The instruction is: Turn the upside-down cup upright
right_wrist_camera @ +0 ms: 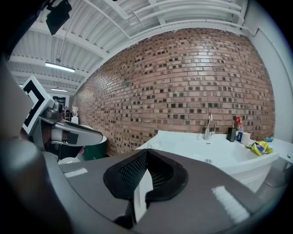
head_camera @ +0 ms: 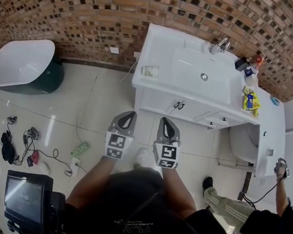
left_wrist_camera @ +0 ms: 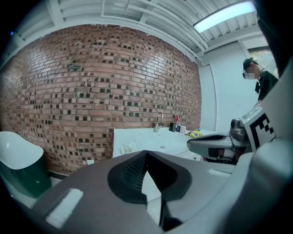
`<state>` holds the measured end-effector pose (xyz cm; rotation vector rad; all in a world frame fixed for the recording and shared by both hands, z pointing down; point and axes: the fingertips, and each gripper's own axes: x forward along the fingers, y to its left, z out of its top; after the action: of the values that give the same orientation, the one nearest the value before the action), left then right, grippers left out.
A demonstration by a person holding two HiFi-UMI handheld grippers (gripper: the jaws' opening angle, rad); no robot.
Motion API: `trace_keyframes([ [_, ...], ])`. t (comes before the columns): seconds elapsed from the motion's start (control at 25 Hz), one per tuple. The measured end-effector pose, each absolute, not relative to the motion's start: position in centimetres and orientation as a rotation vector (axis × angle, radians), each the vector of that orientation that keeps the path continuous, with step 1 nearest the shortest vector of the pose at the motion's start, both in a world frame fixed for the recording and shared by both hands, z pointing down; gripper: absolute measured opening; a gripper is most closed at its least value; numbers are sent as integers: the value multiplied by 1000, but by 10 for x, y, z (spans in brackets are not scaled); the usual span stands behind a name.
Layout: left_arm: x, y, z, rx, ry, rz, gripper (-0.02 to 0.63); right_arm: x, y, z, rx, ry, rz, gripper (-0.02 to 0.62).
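Person in a dark top [head_camera: 130, 201] with pale chest lettering, carrying two grey grippers.
The left grey tapered gripper [head_camera: 128, 113] and right grey tapered gripper [head_camera: 165, 120] have black ribbed pads [left_wrist_camera: 132, 170]; each bears a white cube [head_camera: 116, 146] with black square markers.

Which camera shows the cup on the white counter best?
The head view: the cup stands clear at the left corner of the counter. The left gripper view shows it small; the right gripper view barely catches it.
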<state>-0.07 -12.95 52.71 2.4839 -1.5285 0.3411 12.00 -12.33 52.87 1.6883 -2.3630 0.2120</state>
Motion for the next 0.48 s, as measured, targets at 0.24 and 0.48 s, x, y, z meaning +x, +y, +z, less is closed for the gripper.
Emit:
trace_keyframes([
  [0.24,17,-165,523,2474,-1557,348,-2,129,-155,535,1645,-2389,242,14],
  [0.48,24,-193,525,2435,-1588,363,-2,131,-179,540,1605,-2417,271,14],
])
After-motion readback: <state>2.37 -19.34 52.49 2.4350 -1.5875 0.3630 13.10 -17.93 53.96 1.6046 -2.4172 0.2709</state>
